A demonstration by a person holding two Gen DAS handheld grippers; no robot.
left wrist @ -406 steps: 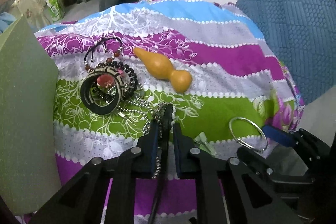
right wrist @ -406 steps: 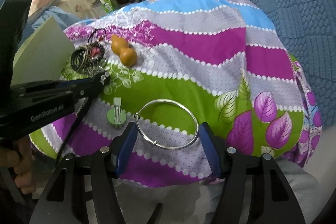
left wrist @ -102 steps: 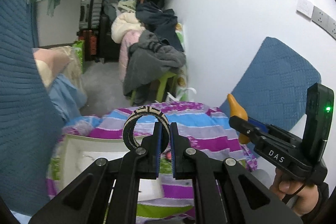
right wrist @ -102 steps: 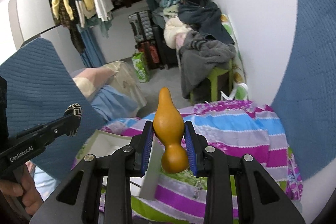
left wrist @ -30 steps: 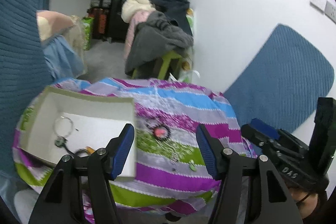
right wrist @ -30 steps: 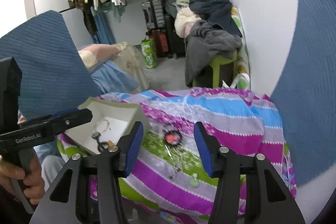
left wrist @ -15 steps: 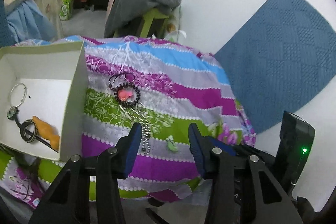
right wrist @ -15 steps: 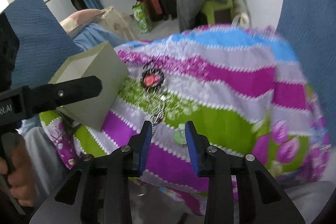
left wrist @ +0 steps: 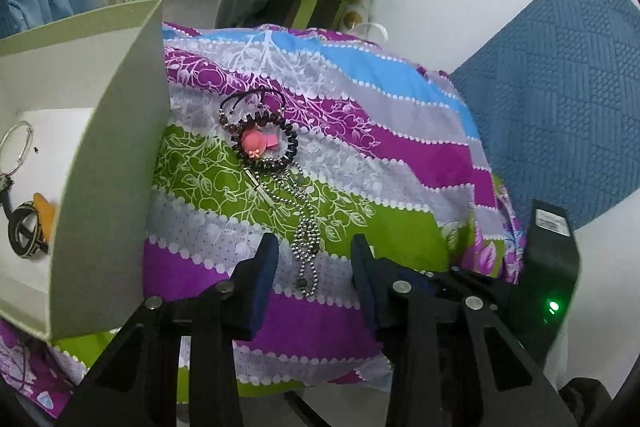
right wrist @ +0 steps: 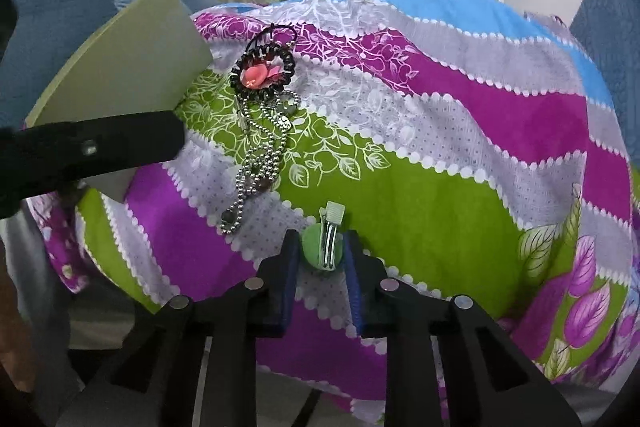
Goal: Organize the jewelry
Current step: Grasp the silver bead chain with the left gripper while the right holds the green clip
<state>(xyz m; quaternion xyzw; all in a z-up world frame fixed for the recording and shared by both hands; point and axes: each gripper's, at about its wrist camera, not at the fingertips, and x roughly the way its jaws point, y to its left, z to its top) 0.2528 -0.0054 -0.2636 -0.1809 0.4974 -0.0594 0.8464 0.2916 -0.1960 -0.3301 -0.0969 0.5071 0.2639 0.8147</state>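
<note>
The left gripper [left wrist: 314, 261] is held low with its jaws spread wide and nothing gripped. The right gripper [right wrist: 320, 263] is held low with its jaws narrowly parted; contact with anything between them cannot be confirmed.

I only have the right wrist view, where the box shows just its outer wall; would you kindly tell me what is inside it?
Observer: In the left wrist view the box holds a silver bangle, a patterned bangle and an orange gourd.
Operator: Thank you. Is the left gripper open?
Observer: Yes, the left gripper is open, straddling the bead chain.
Operator: Is that chain's far end free?
Observer: It leads up to the black beaded ring with the pink flower.
</note>
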